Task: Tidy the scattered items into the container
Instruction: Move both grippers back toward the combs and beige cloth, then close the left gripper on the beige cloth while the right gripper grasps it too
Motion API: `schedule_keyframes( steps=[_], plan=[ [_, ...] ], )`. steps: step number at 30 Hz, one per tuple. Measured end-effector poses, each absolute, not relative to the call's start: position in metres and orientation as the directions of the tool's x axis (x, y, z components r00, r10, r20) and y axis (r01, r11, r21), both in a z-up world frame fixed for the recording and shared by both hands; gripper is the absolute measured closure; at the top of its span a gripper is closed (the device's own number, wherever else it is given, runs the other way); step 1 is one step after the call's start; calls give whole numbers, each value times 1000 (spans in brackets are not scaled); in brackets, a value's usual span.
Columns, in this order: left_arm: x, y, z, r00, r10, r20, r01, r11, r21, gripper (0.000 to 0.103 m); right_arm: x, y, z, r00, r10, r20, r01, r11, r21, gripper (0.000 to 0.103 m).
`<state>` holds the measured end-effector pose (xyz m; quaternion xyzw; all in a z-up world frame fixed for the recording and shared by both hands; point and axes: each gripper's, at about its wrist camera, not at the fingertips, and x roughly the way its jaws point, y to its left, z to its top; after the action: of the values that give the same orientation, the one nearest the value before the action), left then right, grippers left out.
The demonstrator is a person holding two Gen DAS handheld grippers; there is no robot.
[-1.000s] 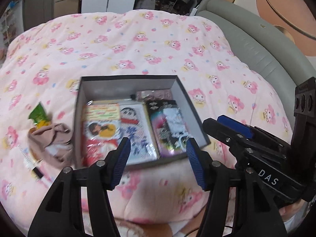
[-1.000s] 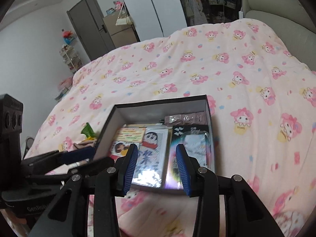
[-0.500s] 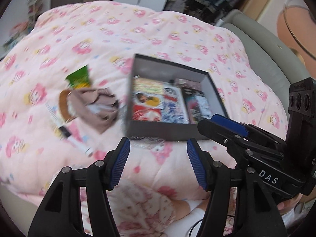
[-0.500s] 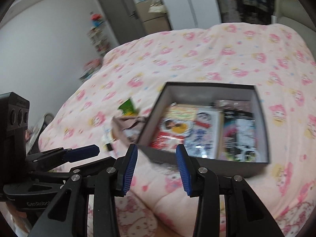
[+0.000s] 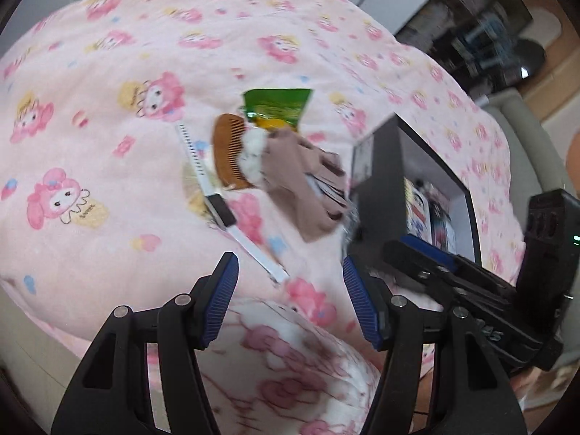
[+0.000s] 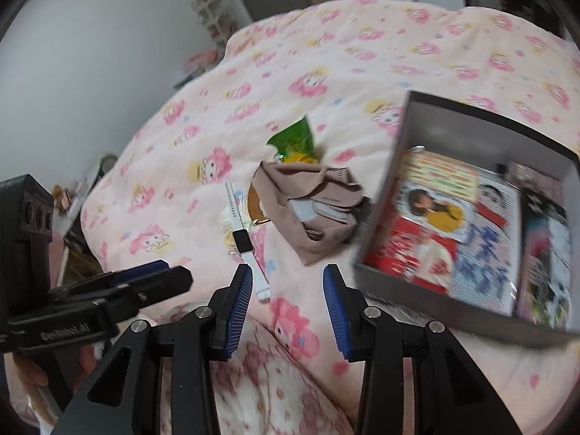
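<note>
Both wrists overlook blurred bedspread [image 5: 108, 166].

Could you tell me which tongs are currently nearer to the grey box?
Right. The right tongs hang open beside the near left corner of the grey box. The left tongs are farther left, open, over the white smartwatch, without touching it.

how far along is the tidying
Partly done: the grey box already holds several printed packets. Nothing is in hand; both hand-held grippers, left and right, are open and empty. Left on the quilt: green packet, comb, beige pouch, white watch.
</note>
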<state>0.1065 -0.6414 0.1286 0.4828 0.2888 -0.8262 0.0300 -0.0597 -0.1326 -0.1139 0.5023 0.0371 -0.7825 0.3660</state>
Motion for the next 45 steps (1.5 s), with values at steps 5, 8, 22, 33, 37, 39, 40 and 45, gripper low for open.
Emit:
schedule_keyframes(
  steps=[5,8,22,33,37,39,40,45],
  plan=[
    [101,-653,110,-547,253,-798,354,-794,-495,41,-82,-189,-152,-182,-459,-869,631,-733,255,66],
    [99,-656,99,-546,262,-796,368,-779,-508,41,-97,-211,-180,-153,-414,-897,627,-742,236,67],
    [54,-639,74,-536,340,-773,379,-721,-580,29,-73,-161,-141,-141,-586,-798,614,-684,394,101],
    [3,-622,33,-474,396,-786,429,-676,-599,101,-74,-134,-135,-192,-552,-812,559,-741,371,101],
    [30,-599,78,-544,427,-723,279,-720,-635,101,-71,-104,-131,-219,-548,-808,527,-763,374,100],
    [41,-587,97,-573,406,-712,235,-751,-617,101,-70,-90,-127,-244,-541,-805,513,-776,366,98],
    [47,-584,103,-576,403,-711,231,-754,-615,101,-69,-86,-126,-247,-545,-801,511,-776,370,97],
    [61,-558,132,-584,472,-661,136,-745,-653,101,-56,-77,-120,-225,-573,-788,543,-745,387,89]
  ],
)
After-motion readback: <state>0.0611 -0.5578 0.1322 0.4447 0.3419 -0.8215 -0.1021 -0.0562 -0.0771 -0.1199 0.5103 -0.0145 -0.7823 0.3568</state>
